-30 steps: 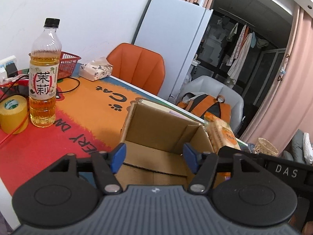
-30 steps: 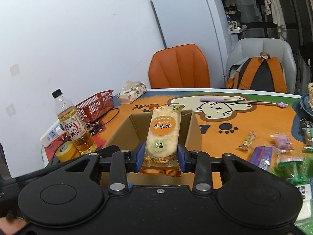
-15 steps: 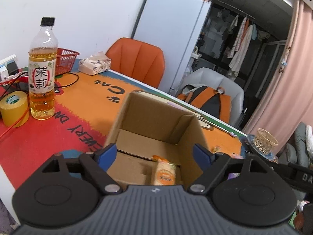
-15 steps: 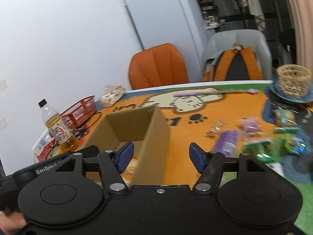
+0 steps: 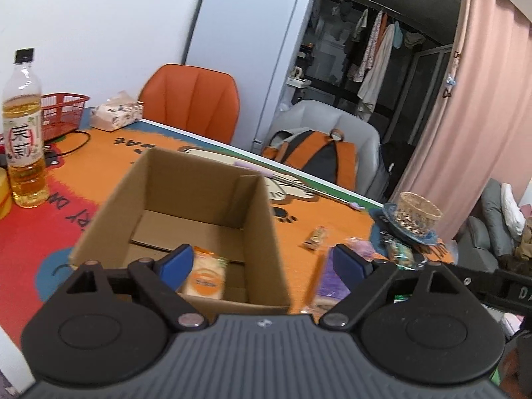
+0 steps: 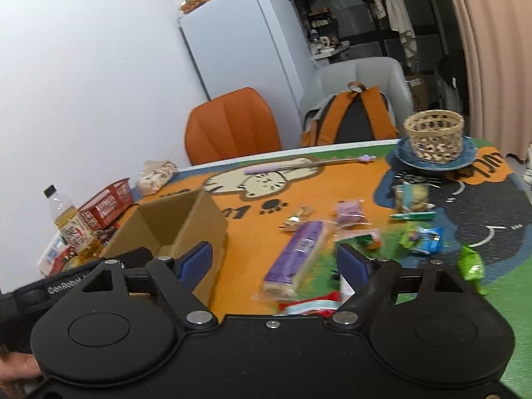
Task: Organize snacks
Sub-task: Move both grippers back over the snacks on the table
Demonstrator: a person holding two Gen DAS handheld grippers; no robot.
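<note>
An open cardboard box (image 5: 199, 179) stands on the orange cat mat, and an orange rice-cracker packet (image 5: 204, 277) lies on its floor. My left gripper (image 5: 262, 261) hovers open over the box's near right corner, holding nothing. My right gripper (image 6: 272, 261) is right of the box (image 6: 202, 226). Its jaws are opening with nothing gripped between them. Beyond them a long purple packet (image 6: 296, 252) lies on the mat. Several loose snacks lie further right, among them a pink packet (image 6: 349, 212) and a green-and-blue one (image 6: 420, 236).
A tea bottle (image 5: 23, 126), a red basket (image 5: 61, 113) and a tissue pack (image 5: 116, 114) stand left of the box. A wicker basket (image 6: 434, 136) sits on a blue plate at the far right. An orange chair (image 5: 193, 99) and a backpack (image 5: 312, 156) are behind the table.
My right gripper let go of the rice-cracker packet, which now lies in the box. It opened and swung right toward the loose snacks. My left gripper opened wider and shifted right.
</note>
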